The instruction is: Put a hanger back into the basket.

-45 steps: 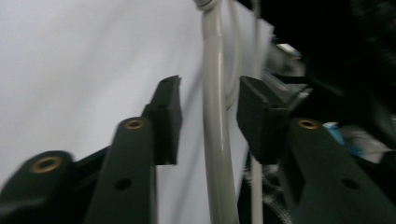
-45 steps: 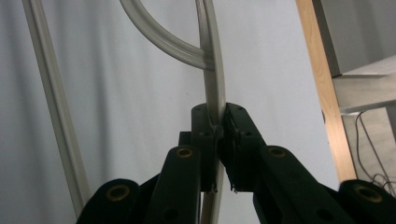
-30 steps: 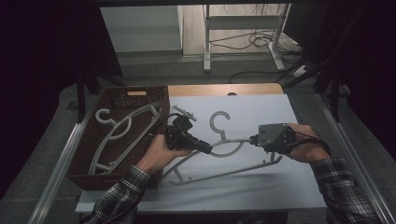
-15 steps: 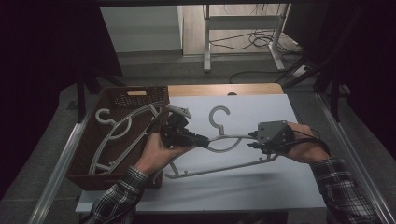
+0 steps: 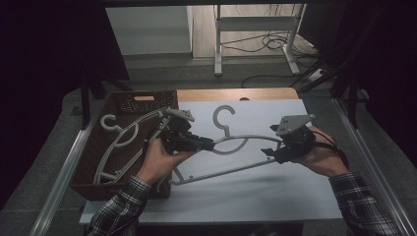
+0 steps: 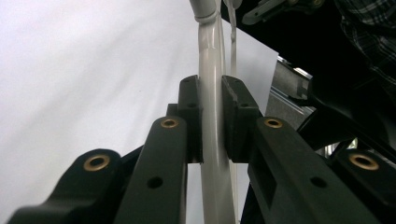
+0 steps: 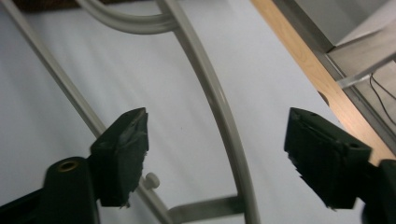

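Your left gripper (image 5: 204, 144) has its jaws clamped on the upper arm of the grey hanger (image 5: 231, 147), which sits tilted just above the white surface (image 5: 275, 196) beside the brown basket (image 5: 128, 101); that grip looks meant to carry the hanger alone. Your right gripper (image 7: 215, 154) has just been opening, and its jaws stand wide with the hanger's arm running between them untouched, so that end seems released.

no legible text, labels or numbers
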Demonstrator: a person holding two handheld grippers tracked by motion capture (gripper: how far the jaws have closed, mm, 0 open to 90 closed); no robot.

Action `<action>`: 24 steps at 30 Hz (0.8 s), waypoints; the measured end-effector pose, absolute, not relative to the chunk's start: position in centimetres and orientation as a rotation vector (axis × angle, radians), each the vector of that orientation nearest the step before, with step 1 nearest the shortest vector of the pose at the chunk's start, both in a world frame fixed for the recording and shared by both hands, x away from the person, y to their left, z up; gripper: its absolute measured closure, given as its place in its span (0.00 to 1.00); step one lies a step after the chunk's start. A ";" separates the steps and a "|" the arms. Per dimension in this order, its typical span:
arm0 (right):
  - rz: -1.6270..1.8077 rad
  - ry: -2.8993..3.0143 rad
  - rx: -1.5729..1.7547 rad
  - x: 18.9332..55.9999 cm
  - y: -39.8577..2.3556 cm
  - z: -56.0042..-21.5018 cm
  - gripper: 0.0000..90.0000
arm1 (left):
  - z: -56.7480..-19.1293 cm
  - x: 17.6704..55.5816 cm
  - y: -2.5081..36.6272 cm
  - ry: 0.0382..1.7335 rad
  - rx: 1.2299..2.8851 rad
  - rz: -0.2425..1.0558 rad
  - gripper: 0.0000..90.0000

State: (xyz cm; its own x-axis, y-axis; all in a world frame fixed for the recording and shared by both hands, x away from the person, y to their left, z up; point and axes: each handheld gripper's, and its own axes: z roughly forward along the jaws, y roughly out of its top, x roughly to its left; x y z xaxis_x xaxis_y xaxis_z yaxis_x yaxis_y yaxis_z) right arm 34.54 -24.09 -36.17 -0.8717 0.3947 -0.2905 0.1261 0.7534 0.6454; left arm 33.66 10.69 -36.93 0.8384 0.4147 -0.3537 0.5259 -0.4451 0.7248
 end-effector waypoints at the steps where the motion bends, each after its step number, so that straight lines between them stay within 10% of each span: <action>1: 0.915 2.533 0.423 34.5 -24.2 -36.1 0.23 | -36.8 33.6 10.8 0.699 2.096 -0.150 0.89; 24: 1.088 2.364 0.652 30.8 -26.7 -38.7 0.18 | -33.0 33.1 21.0 0.919 1.925 0.161 0.89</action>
State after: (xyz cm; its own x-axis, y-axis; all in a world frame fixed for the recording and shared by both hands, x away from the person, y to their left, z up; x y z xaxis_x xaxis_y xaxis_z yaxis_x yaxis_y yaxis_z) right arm 30.82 -26.66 -38.68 -0.7847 0.5856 -0.2031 0.2265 0.5759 0.7855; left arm 33.13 20.95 -33.00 0.7073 0.6582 -0.2577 0.5311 -0.2542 0.8083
